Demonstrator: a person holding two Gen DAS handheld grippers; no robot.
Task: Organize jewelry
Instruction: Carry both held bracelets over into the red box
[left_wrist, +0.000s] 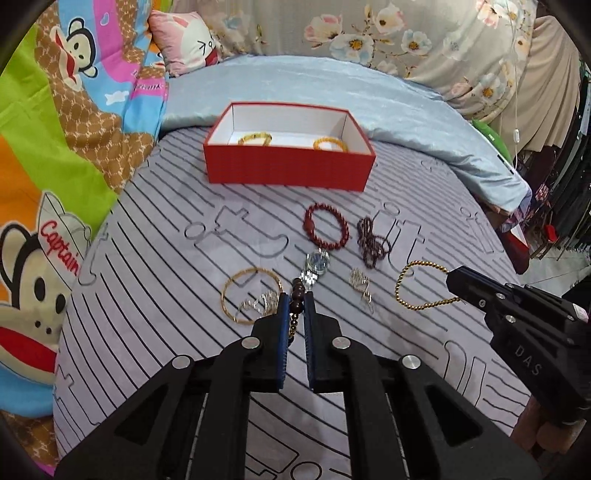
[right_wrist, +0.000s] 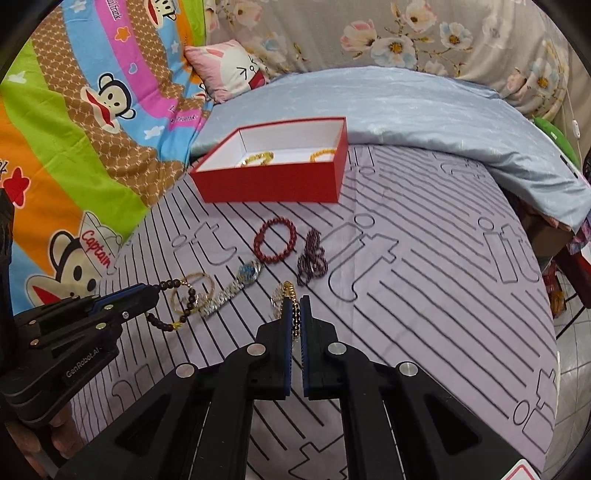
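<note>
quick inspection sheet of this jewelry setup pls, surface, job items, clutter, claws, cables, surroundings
surface: striped grey bedsheet, wrinkled.
job's things: red box open, two yellow bead bracelets inside; on the sheet lie a red bead bracelet, dark purple bead strand, watch, gold bangle and silver chain pieces.
clutter: nothing seen.
claws: left claw shut on dark bead bracelet; right claw shut on gold bead bracelet.
cables: white cord with switch at the far right.
surroundings: monkey-print quilt, pink pillow, blue blanket, floral bedding.
</note>
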